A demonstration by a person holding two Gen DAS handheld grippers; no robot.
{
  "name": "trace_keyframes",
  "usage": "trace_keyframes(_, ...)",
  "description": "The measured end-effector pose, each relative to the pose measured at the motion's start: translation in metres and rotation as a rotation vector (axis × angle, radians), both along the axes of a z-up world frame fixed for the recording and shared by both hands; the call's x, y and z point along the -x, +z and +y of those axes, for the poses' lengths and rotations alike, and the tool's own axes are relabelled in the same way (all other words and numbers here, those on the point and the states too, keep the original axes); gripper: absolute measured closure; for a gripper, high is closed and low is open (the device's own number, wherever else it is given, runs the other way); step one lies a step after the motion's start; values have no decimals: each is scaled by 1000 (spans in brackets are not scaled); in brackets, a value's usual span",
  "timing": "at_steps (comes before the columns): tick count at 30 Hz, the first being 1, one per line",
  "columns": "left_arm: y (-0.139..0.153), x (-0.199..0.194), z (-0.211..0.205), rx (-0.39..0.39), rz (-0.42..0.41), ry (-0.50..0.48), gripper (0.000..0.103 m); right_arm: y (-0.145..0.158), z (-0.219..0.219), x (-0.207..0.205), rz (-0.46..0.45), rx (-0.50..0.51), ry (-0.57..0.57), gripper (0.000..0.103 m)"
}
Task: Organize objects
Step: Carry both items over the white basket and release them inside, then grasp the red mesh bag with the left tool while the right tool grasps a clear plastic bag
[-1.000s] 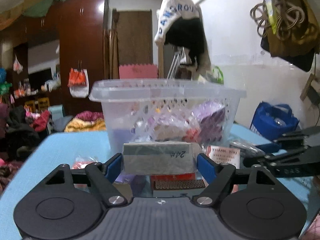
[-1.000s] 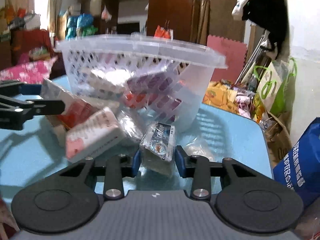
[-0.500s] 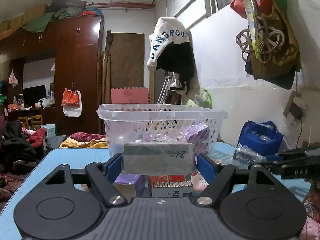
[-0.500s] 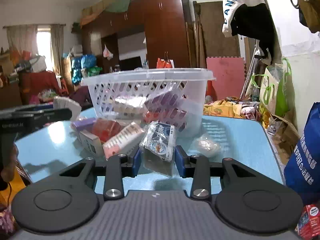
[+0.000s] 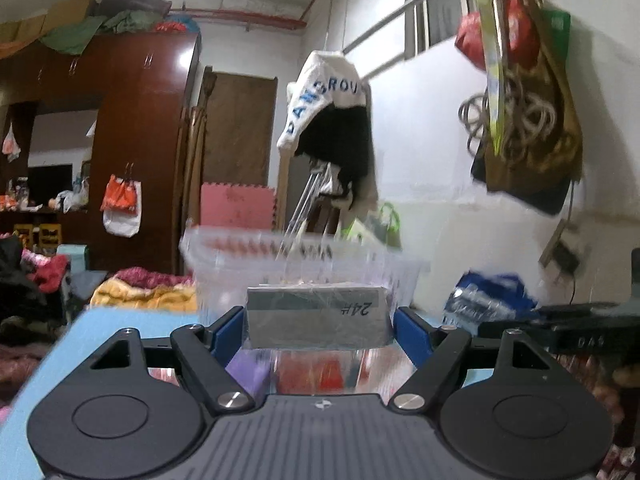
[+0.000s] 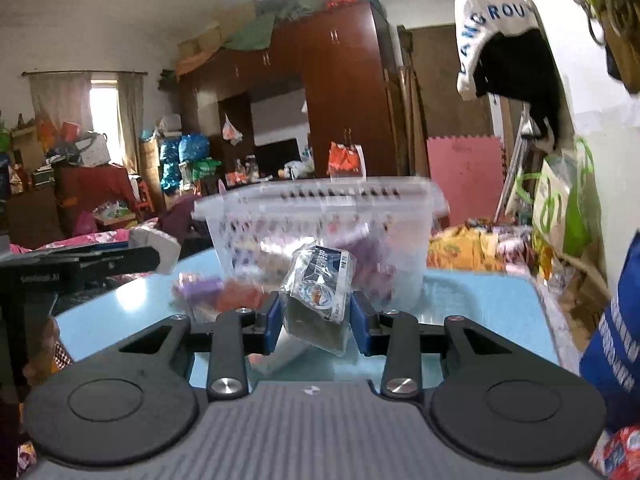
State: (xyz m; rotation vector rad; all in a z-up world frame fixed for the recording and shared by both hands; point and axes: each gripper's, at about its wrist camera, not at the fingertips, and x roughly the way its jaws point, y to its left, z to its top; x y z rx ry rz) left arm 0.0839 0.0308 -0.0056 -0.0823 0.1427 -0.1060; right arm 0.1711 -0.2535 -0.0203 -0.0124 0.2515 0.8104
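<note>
The left gripper (image 5: 318,324) clamps a grey box (image 5: 318,317) (marked "24#"); the right gripper (image 6: 315,318) pinches a clear packet (image 6: 318,292). The mesh basket (image 6: 320,216) sits just beyond both.

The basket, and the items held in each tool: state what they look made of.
Basket: translucent plastic, likely rigid; perforated walls show contents.
Left tool item, grey box: probably cardboard under glossy clear wrap.
Right tool item, packet: crinkled, shiny plastic film.

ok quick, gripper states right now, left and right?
Left gripper: closed on a grey box marked 24#.
Right gripper: closed on a clear-wrapped packet.
</note>
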Motion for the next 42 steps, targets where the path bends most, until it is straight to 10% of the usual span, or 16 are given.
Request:
trace_keyframes(7, 76, -83, 10, 63, 101, -21, 21, 68, 48, -54, 13, 27, 61, 63)
trace_keyframes(15, 71, -165, 31, 154, 309, 40, 20, 79, 100, -112, 47, 135, -9, 60)
trace_keyframes(18, 66, -171, 34, 137, 342, 72, 11, 74, 100, -123, 80, 115, -22, 15)
trace_keyframes(23, 65, -144, 42, 132, 282, 58, 0, 70, 64, -88, 44, 31, 8, 0)
trace_keyframes(28, 50, -96, 46, 81, 223, 18, 0, 40, 17, -62, -14, 10, -59, 0)
trace_keyframes(33, 2, -65, 73, 91, 320, 145, 1, -16, 2, -93, 232, 76, -57, 2)
trace_keyframes(42, -27, -88, 105, 143, 434, 201, 10, -59, 5, -115, 323, 187, -162, 24)
